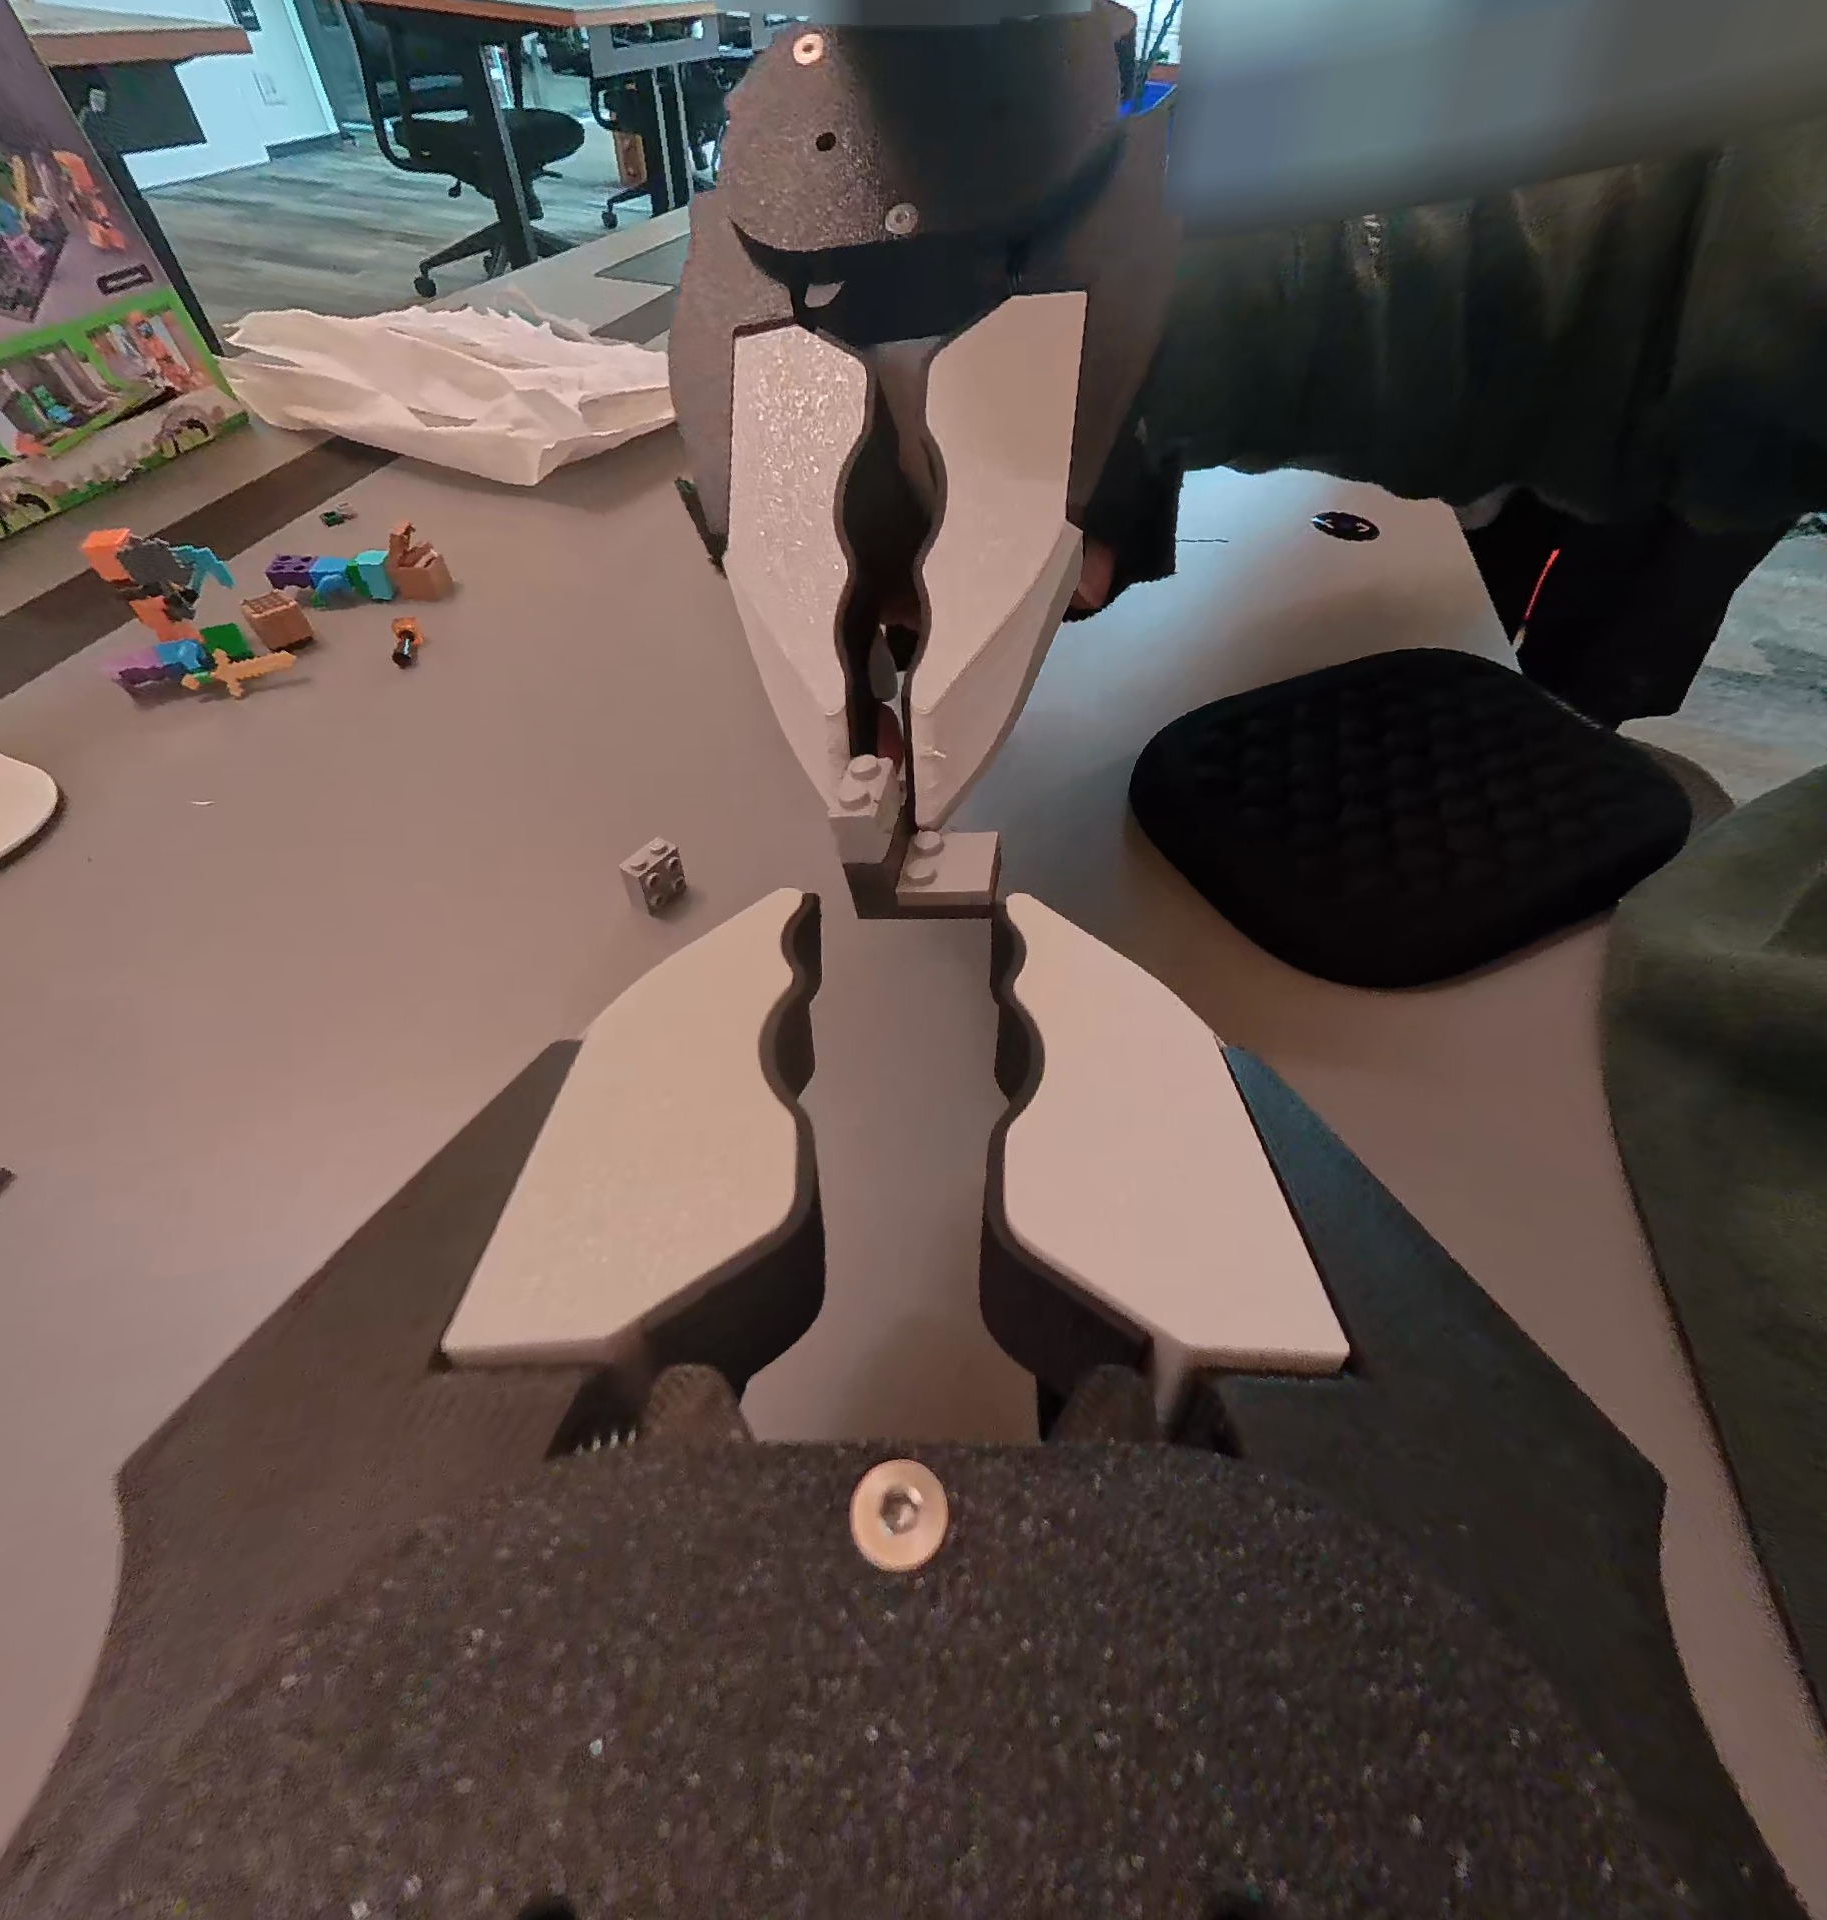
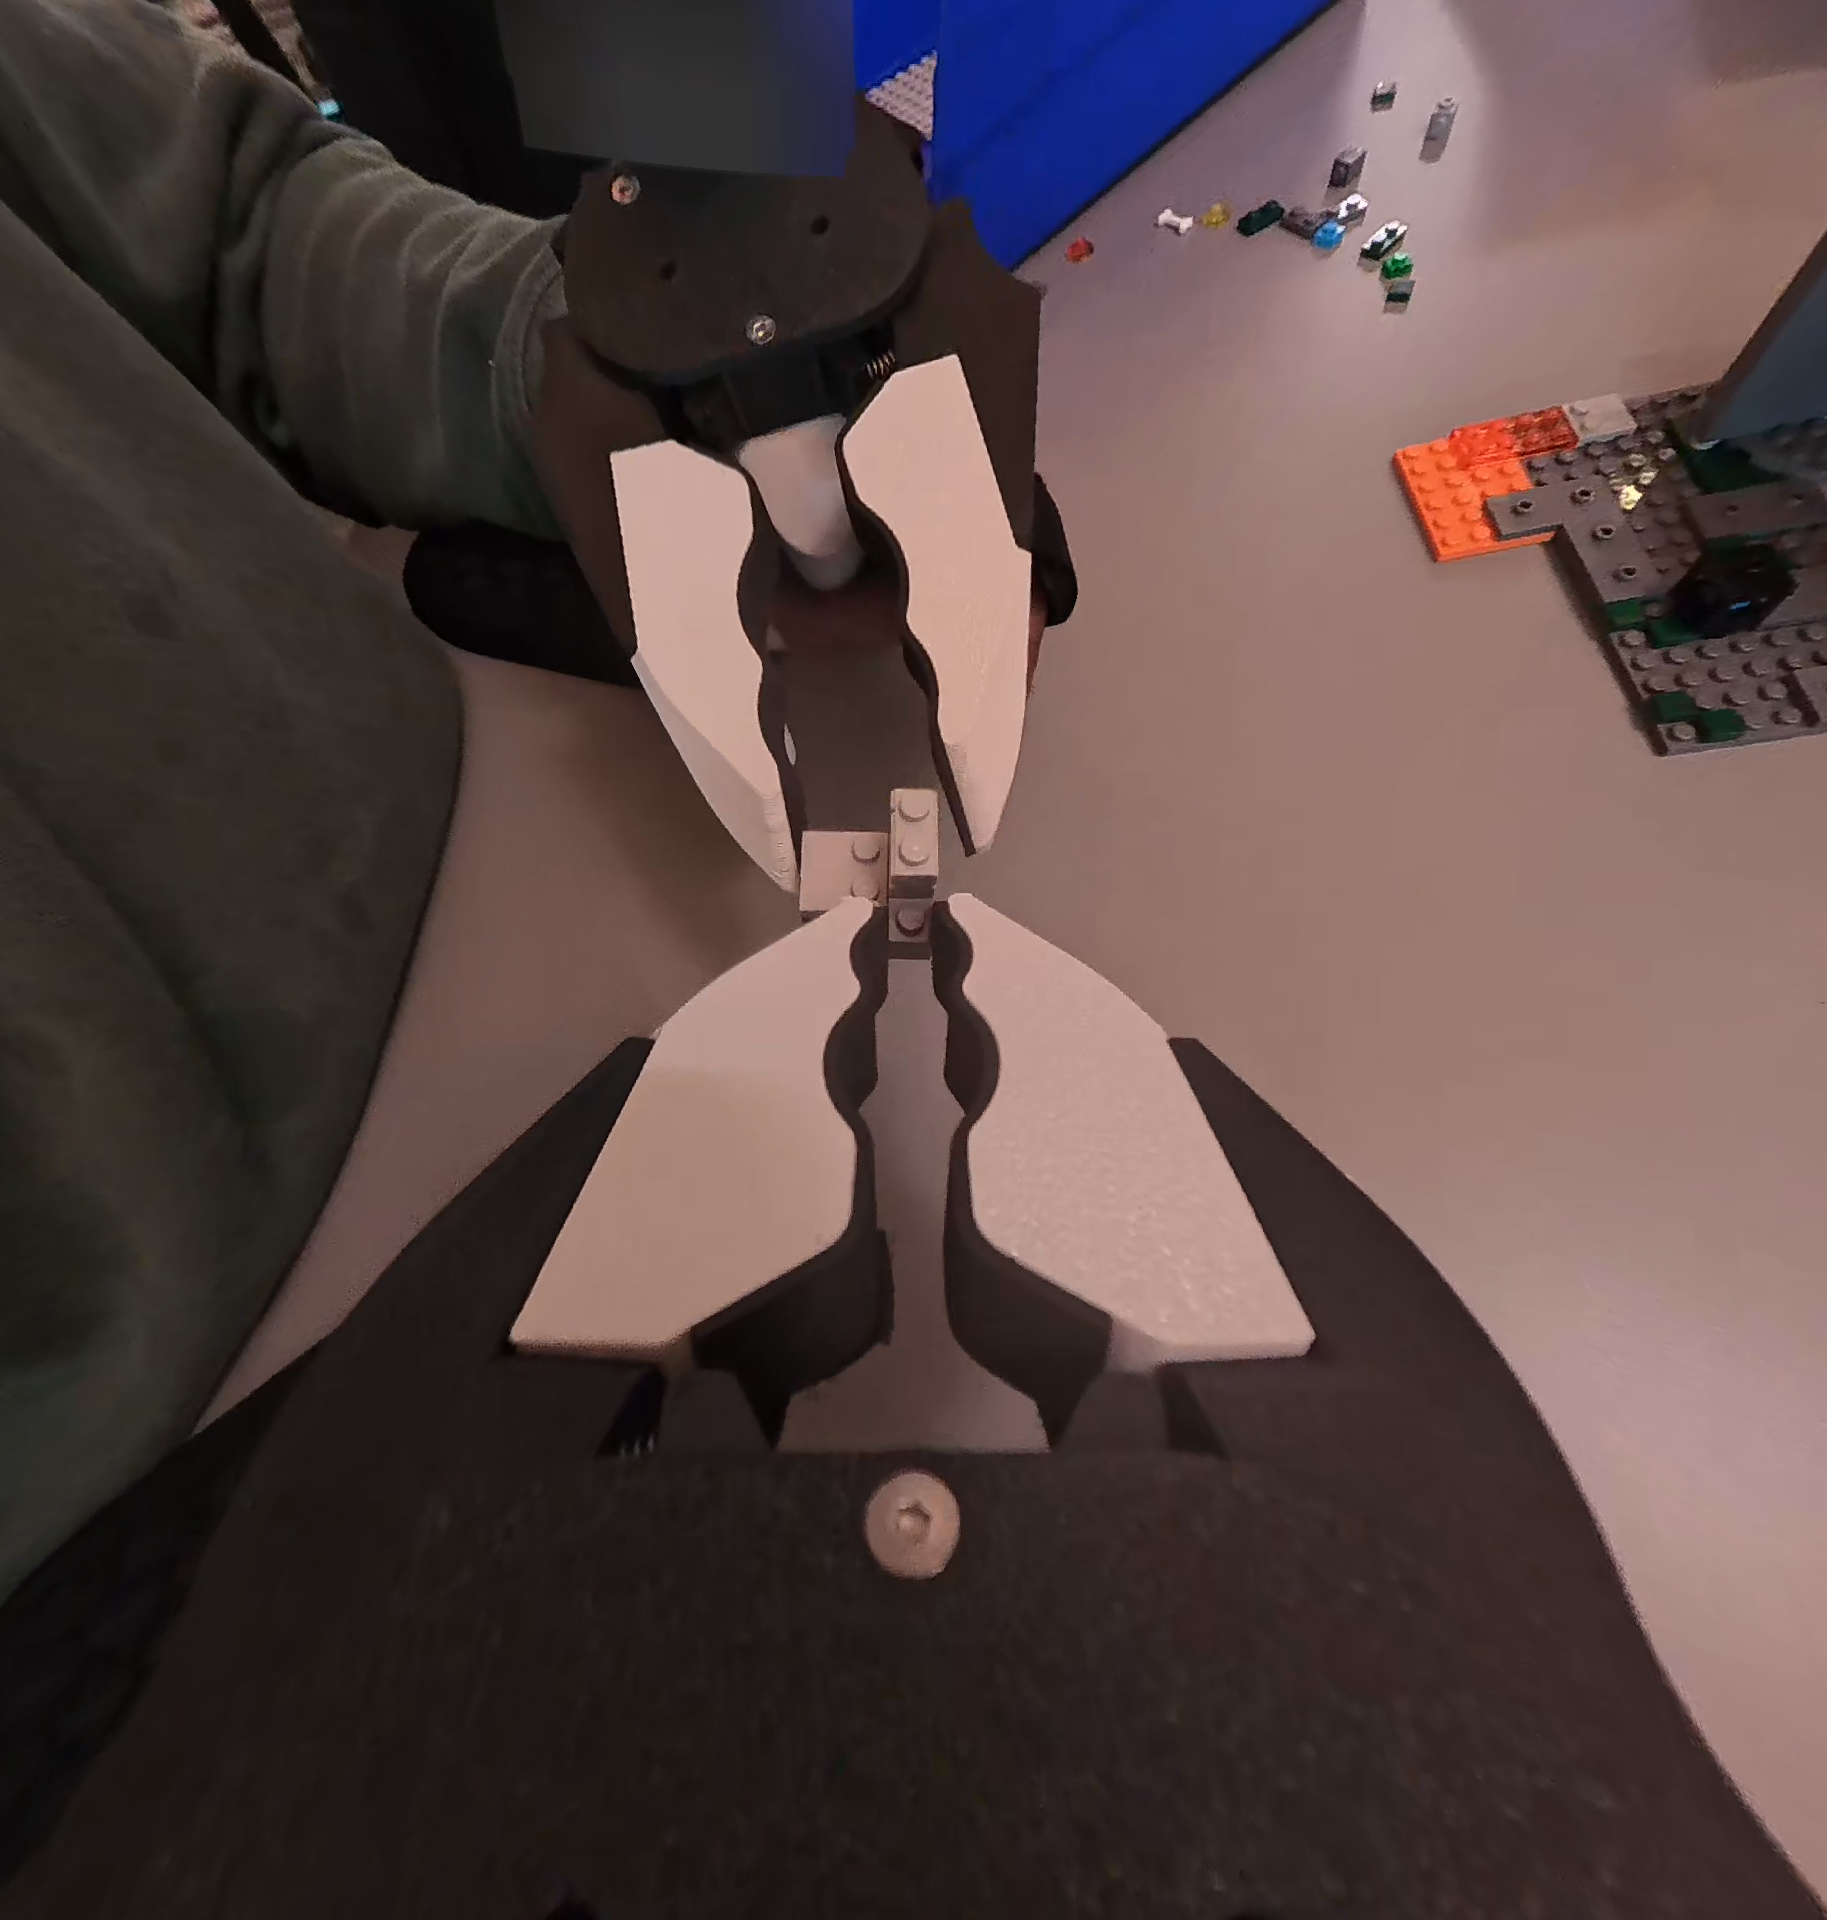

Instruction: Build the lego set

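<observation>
Slippage is the main risk: at frame centre the right tongs (image 2: 906,914) are clamped on a small grey brick assembly (image 2: 893,868), while the left tongs (image 1: 904,914) stand apart just beside it. Any skewed push could twist it loose onto the tabletop (image 1: 369,935), near the loose grey brick (image 1: 654,874).

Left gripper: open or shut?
Open. Left gripper fingers stand wide apart in its wrist view, table showing between them; the grey piece beyond is held by the right gripper.
</observation>
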Demonstrator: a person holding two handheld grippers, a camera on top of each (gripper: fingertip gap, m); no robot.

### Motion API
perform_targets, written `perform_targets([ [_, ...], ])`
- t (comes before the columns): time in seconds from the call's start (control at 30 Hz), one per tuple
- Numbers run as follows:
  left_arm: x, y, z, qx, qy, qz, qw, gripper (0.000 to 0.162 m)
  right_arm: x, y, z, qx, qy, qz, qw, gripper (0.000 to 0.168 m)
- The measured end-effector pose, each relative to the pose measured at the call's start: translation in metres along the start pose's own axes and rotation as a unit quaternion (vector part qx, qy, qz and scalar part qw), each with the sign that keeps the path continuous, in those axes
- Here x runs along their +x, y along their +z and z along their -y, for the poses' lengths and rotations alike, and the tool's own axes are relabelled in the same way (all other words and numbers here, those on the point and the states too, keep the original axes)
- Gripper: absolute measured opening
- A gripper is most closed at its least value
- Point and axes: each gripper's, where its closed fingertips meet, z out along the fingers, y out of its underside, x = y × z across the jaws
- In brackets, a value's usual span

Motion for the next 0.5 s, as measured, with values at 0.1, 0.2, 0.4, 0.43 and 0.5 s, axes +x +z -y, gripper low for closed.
perform_targets([
  [0.1,0.003,0.001,-0.002,-0.005,0.008,-0.007,1.000,0.028,-0.001,0.002,-0.001,-0.008,-0.007,0.010,1.000,0.007],
  [0.2,0.005,0.001,-0.002,-0.007,0.019,-0.007,1.000,0.026,-0.003,0.004,0.001,-0.010,-0.011,0.020,1.000,0.007],
  [0.4,0.003,-0.002,0.003,0.006,0.020,-0.001,1.000,0.025,-0.002,0.001,0.007,0.004,-0.016,0.018,1.000,0.007],
  [0.43,0.002,-0.003,0.003,0.006,0.019,0.002,1.000,0.025,-0.001,0.000,0.010,0.010,-0.019,0.012,1.000,0.008],
  [0.5,-0.002,-0.004,0.003,0.006,0.016,0.012,1.000,0.025,0.006,-0.007,0.014,0.021,-0.023,-0.013,0.999,0.016],
])
